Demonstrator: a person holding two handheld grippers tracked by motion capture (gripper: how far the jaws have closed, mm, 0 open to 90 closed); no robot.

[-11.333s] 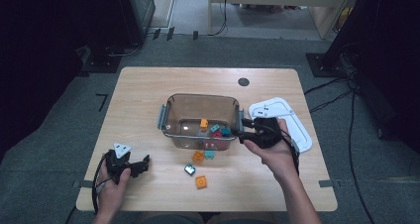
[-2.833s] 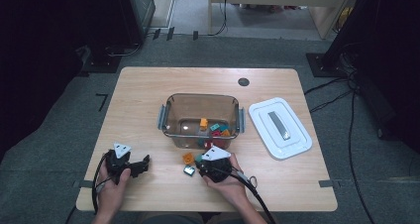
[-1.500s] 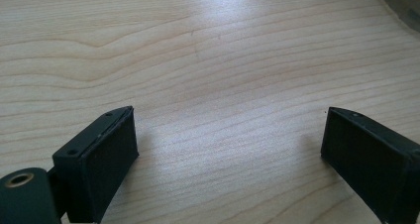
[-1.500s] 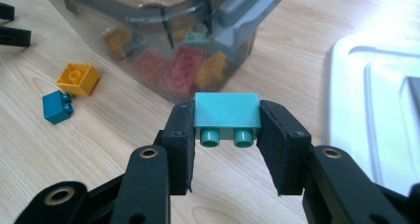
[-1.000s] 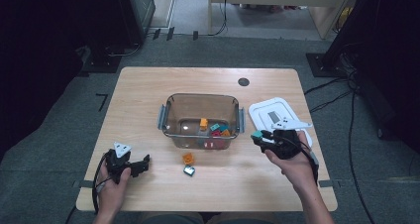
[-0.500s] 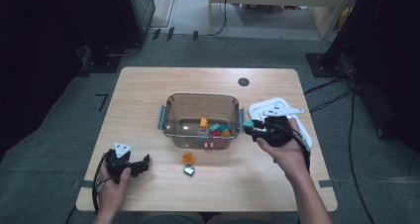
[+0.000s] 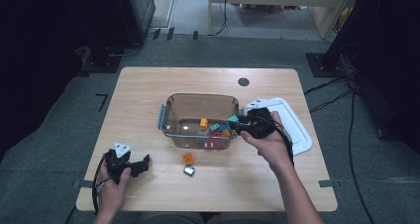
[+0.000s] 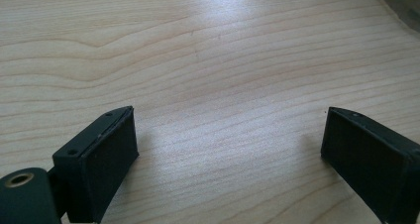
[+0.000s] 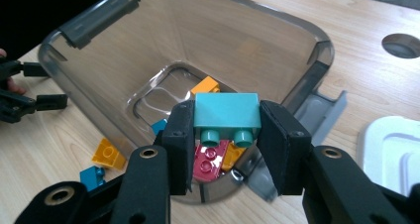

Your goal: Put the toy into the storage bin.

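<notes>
A clear plastic bin (image 7: 171,107) stands mid-table with several bricks in it, among them an orange one (image 7: 203,122) and a red one (image 9: 210,162). My right gripper (image 7: 236,125) hovers at the bin's right rim, shut on a teal brick (image 9: 227,112) whose studs point toward the camera. The brick (image 7: 233,119) hangs just over the rim. On the table near the front left rests my left gripper (image 7: 142,165), its jaws wide open over bare wood (image 8: 228,149). Two loose bricks lie in front of the bin: an orange one (image 7: 188,158) and a dark teal one (image 7: 189,171).
The bin's white lid (image 7: 296,130) lies flat to the right of the bin, partly under my right hand. A round cable hole (image 7: 243,82) sits near the table's far edge. Grey latch handles stick out from both ends of the bin.
My right hand has carried the teal brick leftward from over the lid to the bin's right rim. The left gripper has stayed put.
</notes>
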